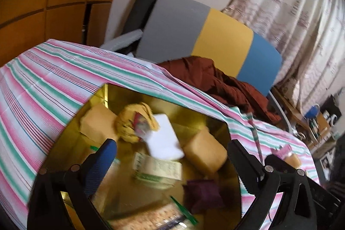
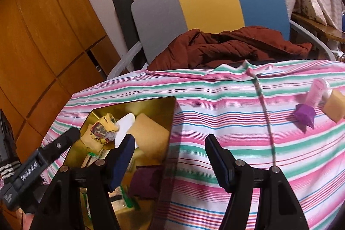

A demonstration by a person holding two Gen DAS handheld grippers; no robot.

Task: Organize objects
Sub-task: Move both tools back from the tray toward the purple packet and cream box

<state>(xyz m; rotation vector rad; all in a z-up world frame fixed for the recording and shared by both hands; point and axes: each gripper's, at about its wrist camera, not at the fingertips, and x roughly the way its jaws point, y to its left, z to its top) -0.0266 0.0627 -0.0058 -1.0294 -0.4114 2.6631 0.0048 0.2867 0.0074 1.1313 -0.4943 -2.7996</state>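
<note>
A table under a pink, green and white striped cloth [image 2: 237,122] is seen filling most of both views. Toward the lower left of the right wrist view, a shiny gold rectangular tray [image 2: 168,105] is set on it, and it's pretty stuffed: a tan sponge block [image 1: 204,152], a white flat pad [image 1: 163,139], a yellow patterned cloth bundle [image 1: 131,124], a printed carton [image 1: 159,169], a dark purple pouch [image 1: 202,193] and a green plastic stick [image 1: 183,210]. Over at the right edge, a purple folded-paper shape [image 2: 304,115], a pink roll [image 2: 317,92] and another tan block [image 2: 335,105] are left on the cloth, close together. The left gripper [image 1: 172,156] is held spread wide above the tray with nothing pinched. The right gripper [image 2: 169,154] is parted too, empty, over the tray's right rim.
</note>
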